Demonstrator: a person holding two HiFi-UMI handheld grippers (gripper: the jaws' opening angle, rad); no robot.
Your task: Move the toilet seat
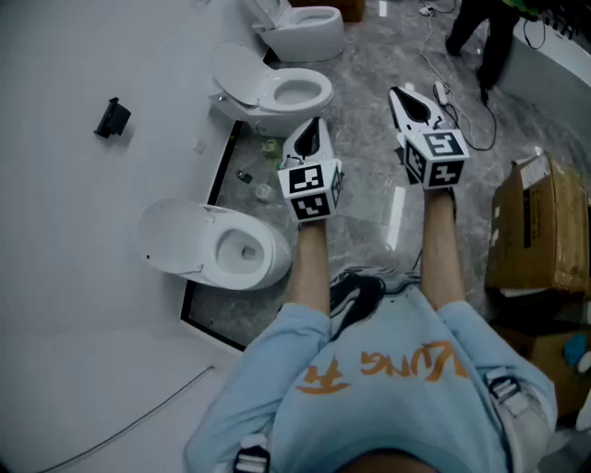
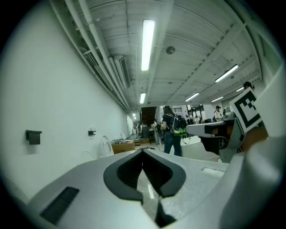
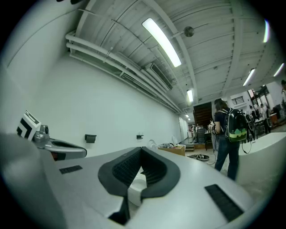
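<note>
Three white toilets stand in a row along the left wall. The nearest toilet (image 1: 222,248) has its lid (image 1: 171,236) raised toward the wall and its bowl open. I cannot tell whether its seat ring lies on the rim. My left gripper (image 1: 314,127) hovers shut and empty above the floor, between the nearest and the middle toilet (image 1: 277,92). My right gripper (image 1: 397,94) is held beside it to the right, also shut and empty. In the left gripper view the jaw tips (image 2: 143,151) meet, as they do in the right gripper view (image 3: 141,149).
A third toilet (image 1: 309,28) stands farthest off. Small bottles (image 1: 263,171) lie between the toilets. A cardboard box (image 1: 536,226) sits at the right, and cables (image 1: 443,65) trail on the floor near a person in black (image 1: 480,37). A black fixture (image 1: 113,118) hangs on the wall.
</note>
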